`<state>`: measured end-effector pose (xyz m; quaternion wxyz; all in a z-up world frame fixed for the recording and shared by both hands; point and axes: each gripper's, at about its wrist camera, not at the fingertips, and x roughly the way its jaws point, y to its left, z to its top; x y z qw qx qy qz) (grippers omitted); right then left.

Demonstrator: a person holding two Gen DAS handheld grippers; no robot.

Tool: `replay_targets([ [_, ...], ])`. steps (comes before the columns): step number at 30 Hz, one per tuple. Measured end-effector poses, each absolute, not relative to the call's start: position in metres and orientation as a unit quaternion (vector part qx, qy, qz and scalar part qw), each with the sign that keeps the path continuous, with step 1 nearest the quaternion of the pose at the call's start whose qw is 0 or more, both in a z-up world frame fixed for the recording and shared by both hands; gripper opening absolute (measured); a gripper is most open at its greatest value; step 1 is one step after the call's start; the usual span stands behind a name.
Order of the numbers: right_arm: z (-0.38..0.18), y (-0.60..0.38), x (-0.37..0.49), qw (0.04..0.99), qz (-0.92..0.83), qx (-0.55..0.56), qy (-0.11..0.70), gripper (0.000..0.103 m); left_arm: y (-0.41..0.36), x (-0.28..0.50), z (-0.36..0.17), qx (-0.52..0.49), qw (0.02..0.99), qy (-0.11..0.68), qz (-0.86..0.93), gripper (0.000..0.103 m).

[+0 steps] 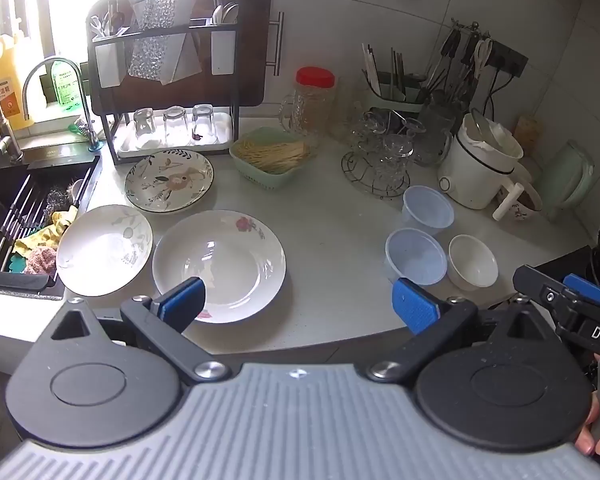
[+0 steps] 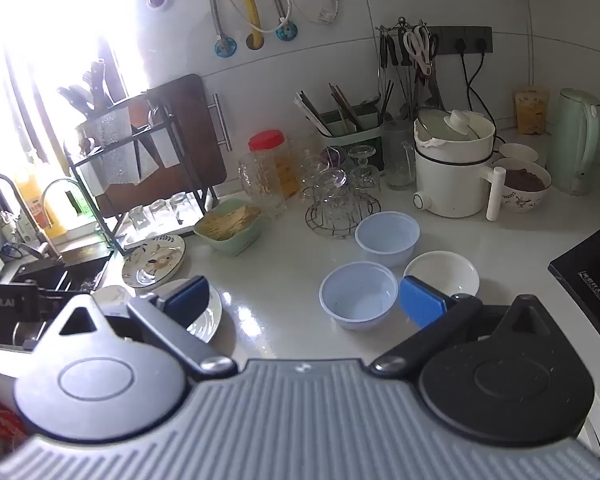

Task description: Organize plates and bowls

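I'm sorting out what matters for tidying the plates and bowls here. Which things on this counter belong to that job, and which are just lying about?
Belong to the job:
rose plate
leaf plate
rabbit plate
two plastic bowls
white bowl

Just lying about:
red-lidded jar
green basket
glass rack
white cooker
kettle

White counter (image 1: 332, 240): three plates (image 1: 220, 264), three bowls (image 1: 416, 260), glasses, cooker.
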<state>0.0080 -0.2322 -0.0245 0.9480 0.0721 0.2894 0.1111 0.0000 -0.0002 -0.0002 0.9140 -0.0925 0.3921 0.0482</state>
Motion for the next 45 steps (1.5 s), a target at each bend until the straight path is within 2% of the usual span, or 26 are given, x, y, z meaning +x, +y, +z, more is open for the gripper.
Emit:
replay_targets([
  [45,-0.019,-0.242,0.004,0.953,0.087,0.077,0.279,0.103,0.0,0.001,0.01,-0.067,0.923,0.377,0.028,0.101],
])
